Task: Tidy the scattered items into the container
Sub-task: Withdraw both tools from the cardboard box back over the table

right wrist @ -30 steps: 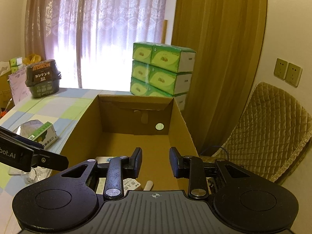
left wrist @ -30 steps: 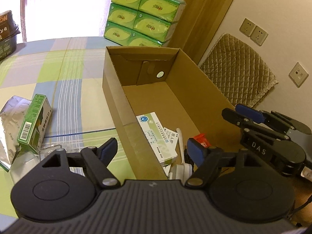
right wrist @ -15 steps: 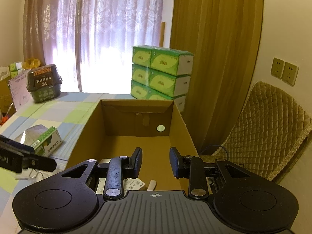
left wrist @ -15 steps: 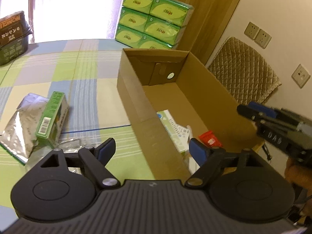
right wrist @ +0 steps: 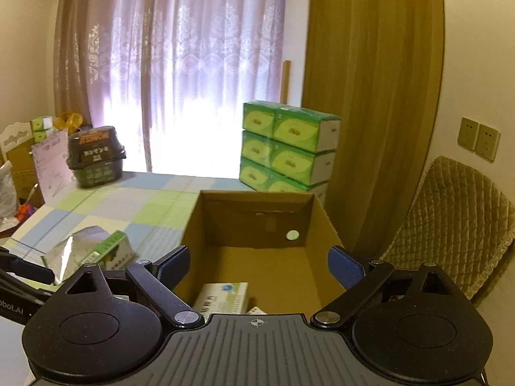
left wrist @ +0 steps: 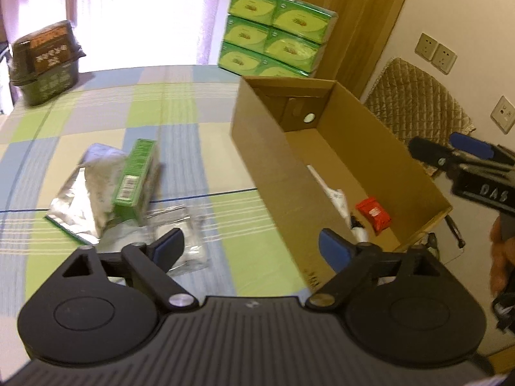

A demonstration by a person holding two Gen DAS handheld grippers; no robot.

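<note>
The tablecloth (left wrist: 180,119) was checked in pale green, blue and cream, the open cardboard box (left wrist: 386,148) plain brown, the small carton (left wrist: 136,177) green, the foil pouch (left wrist: 83,193) silver, the stacked tissue packs (right wrist: 286,144) lime.

A matt brown cardboard box (left wrist: 363,148) is seen on a woven checked cloth (left wrist: 180,119), beside a crinkled, shiny foil pouch (left wrist: 82,193), a glossy green paper carton (left wrist: 136,177) and clear plastic wrap (left wrist: 183,225). Film-wrapped tissue packs (left wrist: 276,32) are stacked far off, near a quilted fabric cushion (right wrist: 450,222).
</note>
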